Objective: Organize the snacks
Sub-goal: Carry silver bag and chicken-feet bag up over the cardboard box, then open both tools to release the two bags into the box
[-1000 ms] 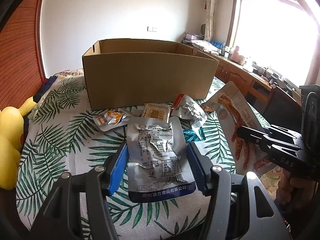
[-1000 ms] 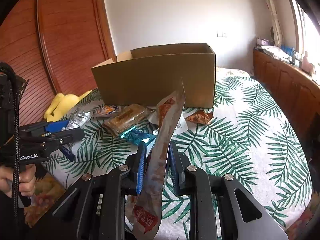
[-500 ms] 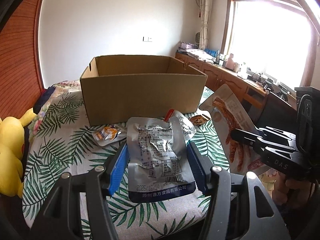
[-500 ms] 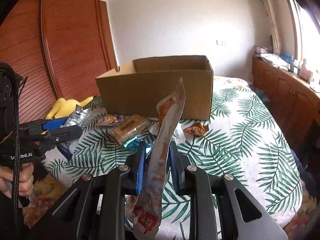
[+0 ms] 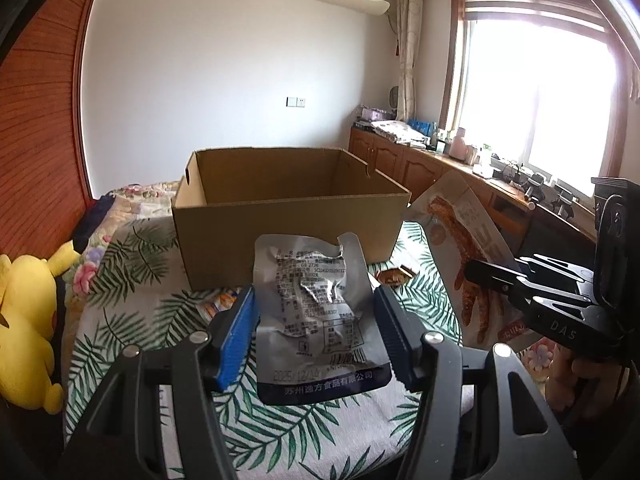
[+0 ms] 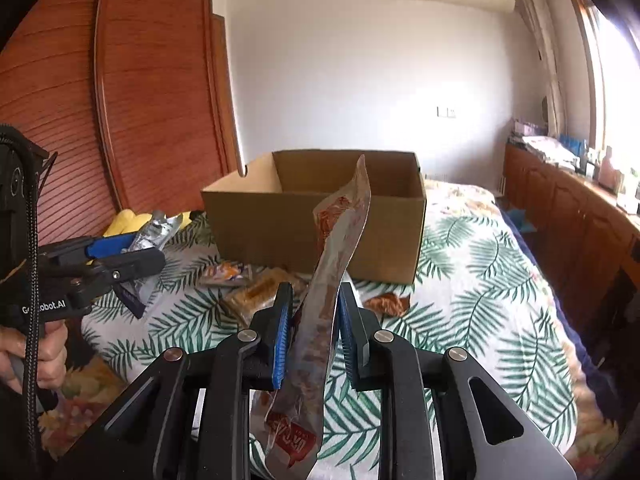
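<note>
My left gripper (image 5: 314,316) is shut on a silver foil snack pouch (image 5: 316,312) with a dark blue bottom band, held flat above the bed. My right gripper (image 6: 312,328) is shut on a long chicken-feet snack packet (image 6: 328,292), held upright and edge-on; the packet also shows in the left wrist view (image 5: 460,256). An open, empty-looking cardboard box (image 5: 288,208) stands ahead on the bed, also in the right wrist view (image 6: 320,208). Loose snacks lie in front of it: a small brown packet (image 6: 386,304), a tan bar (image 6: 260,292) and an orange-white packet (image 6: 226,272).
The bed has a palm-leaf cover (image 6: 480,300). A yellow plush toy (image 5: 24,320) lies at its left edge by the wooden headboard (image 6: 120,100). Wooden cabinets (image 5: 420,168) with clutter run under the window on the right.
Both grippers have risen with their packets still held. The box now sits lower in view and its inside shows. The loose snacks are mostly hidden behind the silver pouch.
</note>
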A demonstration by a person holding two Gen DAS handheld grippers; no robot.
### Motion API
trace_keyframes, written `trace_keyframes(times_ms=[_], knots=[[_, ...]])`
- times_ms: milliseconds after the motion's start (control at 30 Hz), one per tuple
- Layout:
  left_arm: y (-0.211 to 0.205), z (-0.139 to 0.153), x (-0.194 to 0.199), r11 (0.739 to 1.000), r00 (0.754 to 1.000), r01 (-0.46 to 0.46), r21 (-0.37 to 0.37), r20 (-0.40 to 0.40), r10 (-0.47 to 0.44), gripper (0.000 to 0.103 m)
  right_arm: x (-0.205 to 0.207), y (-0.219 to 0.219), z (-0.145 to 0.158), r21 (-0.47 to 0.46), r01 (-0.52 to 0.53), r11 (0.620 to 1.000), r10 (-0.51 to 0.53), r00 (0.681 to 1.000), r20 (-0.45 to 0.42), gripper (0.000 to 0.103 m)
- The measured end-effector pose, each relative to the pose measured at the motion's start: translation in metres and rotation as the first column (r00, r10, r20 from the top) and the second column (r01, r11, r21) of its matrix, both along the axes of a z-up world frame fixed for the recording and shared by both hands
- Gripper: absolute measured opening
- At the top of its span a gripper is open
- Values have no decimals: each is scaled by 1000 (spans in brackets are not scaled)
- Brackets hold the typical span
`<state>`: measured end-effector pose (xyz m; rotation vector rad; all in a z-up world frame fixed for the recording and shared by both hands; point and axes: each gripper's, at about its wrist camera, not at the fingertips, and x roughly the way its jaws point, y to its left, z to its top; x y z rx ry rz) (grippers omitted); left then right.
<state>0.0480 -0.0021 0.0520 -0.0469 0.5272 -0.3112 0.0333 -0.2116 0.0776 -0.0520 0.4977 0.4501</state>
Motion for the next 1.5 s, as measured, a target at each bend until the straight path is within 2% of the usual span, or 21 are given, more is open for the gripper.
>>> trace_keyframes(times_ms=[267, 533, 1067, 1500], knots=[[3, 18, 7, 1000, 999, -14, 6, 38, 13, 58, 7, 2, 17, -9, -9, 1000, 10, 999, 43, 20], [-1, 26, 35, 999, 998, -26, 19, 54, 25, 58, 31, 6, 31, -29, -36, 999, 38, 996, 75, 20], [-3, 37, 140, 998, 997, -47, 38, 58, 45, 59, 113, 14, 60, -50, -79, 996, 85, 987, 140, 20], [-2, 29, 219, 997, 998, -62, 42, 28, 61, 59, 183, 32, 51, -72, -95, 993, 104, 986, 132, 20]])
